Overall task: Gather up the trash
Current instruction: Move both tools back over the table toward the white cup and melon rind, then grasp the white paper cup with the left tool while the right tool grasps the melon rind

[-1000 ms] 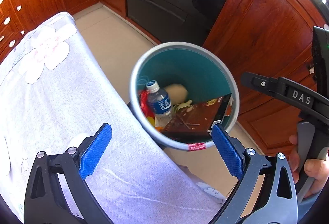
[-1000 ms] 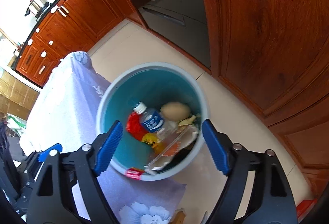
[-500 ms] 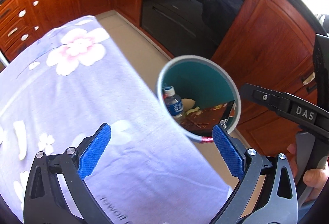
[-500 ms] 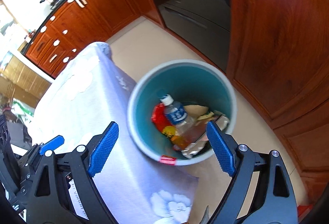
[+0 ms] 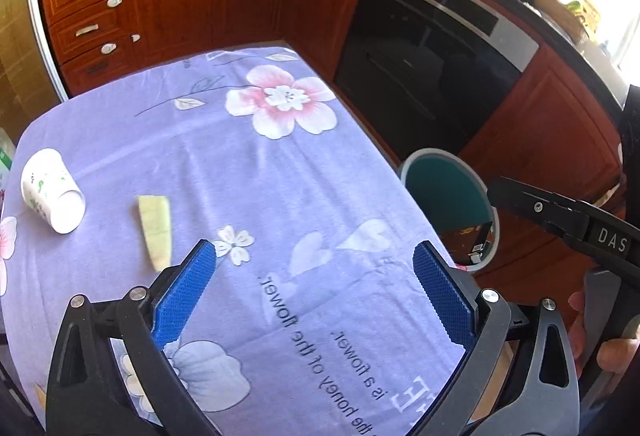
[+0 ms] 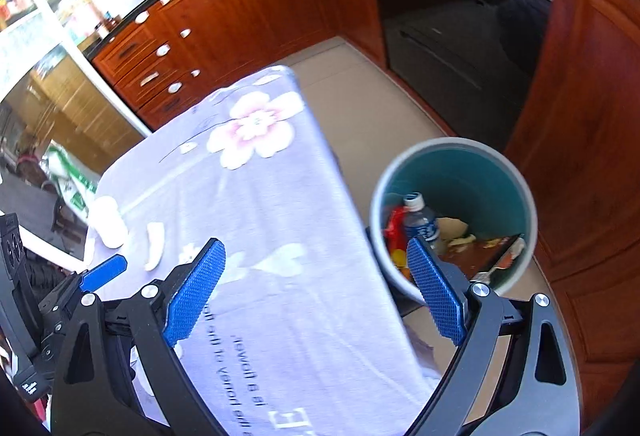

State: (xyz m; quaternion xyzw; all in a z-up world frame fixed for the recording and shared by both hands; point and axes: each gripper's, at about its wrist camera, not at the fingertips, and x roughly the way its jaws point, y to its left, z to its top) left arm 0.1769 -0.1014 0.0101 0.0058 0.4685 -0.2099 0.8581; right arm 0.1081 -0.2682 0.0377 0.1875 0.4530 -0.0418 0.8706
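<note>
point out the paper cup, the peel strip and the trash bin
paper cup (image 5: 52, 191), left wrist view, on its printed side wall
peel strip (image 5: 156, 230), left wrist view, on its middle
trash bin (image 6: 476, 171), right wrist view, on its teal inner wall

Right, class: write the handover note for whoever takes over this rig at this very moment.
Left tool: open, nothing between its pads, above the tablecloth.
Right tool: has just been opening, now wide and holding nothing, over the table edge next to the bin.
Done: the bin on the floor already holds a water bottle, a red wrapper and a dark packet.
Left: a paper cup lying on its side and a pale peel strip beside it, both at the table's far-left part. Pick up each and drop it in the bin.
</note>
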